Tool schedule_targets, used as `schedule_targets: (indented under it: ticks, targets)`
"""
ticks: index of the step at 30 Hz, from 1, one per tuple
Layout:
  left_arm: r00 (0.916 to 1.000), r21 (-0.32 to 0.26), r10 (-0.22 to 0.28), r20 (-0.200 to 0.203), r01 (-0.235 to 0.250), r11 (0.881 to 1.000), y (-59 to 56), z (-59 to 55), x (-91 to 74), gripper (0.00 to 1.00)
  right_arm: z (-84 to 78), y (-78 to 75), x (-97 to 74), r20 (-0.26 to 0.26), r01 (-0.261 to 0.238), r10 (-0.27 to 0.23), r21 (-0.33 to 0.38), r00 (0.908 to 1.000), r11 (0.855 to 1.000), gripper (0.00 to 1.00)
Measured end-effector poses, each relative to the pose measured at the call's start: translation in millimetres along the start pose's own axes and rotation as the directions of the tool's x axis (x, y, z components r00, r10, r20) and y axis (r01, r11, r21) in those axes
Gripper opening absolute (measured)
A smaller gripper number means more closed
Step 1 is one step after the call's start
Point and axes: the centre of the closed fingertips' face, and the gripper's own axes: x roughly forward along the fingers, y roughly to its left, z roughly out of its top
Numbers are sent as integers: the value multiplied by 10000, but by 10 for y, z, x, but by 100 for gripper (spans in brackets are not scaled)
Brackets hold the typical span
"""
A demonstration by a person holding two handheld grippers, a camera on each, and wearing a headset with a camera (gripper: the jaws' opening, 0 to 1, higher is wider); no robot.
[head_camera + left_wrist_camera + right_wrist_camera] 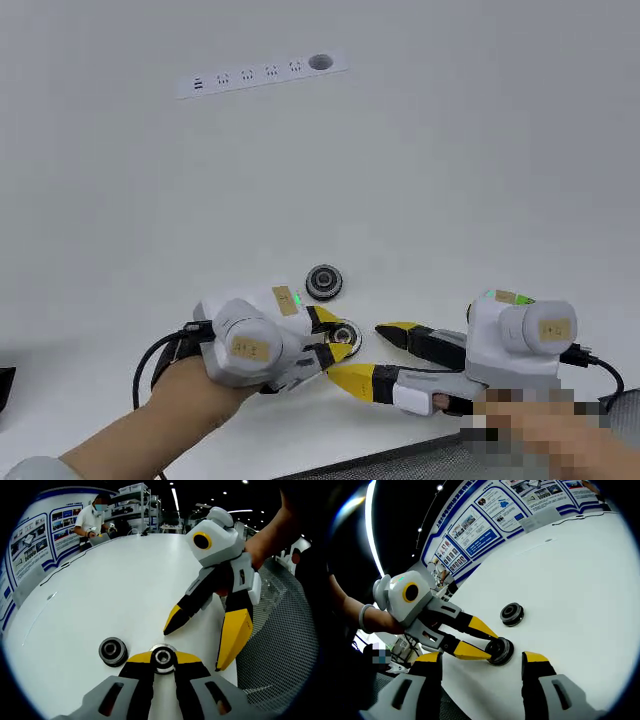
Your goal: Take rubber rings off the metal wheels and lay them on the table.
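Metal wheel (501, 650) pinched by left gripper (163, 659) near table edge (400, 452); right gripper (358, 352) wide, just beside

There are two metal wheels (324, 282) (346, 334), one power strip (262, 73), and two grippers, the left gripper (345, 337) and the right gripper (356, 351).

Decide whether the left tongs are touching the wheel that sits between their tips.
Touching. In the left gripper view, the left tongs have both yellow tips pressed against the sides of the wheel, with no gap showing.
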Motion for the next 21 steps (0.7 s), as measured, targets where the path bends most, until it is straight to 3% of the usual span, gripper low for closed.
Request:
schedule_targets:
  ticks: [5,21]
  targets:
    - [9998,83,-10,-192,12,10000,13,-35,10,14,19,-3,9,46,-17,17,31,10000,10000,65]
    - [10000,-89,-57,28,57,9999,-8,-22,-1,13,52,34,66,21,-348,347,650,9994,9973,64]
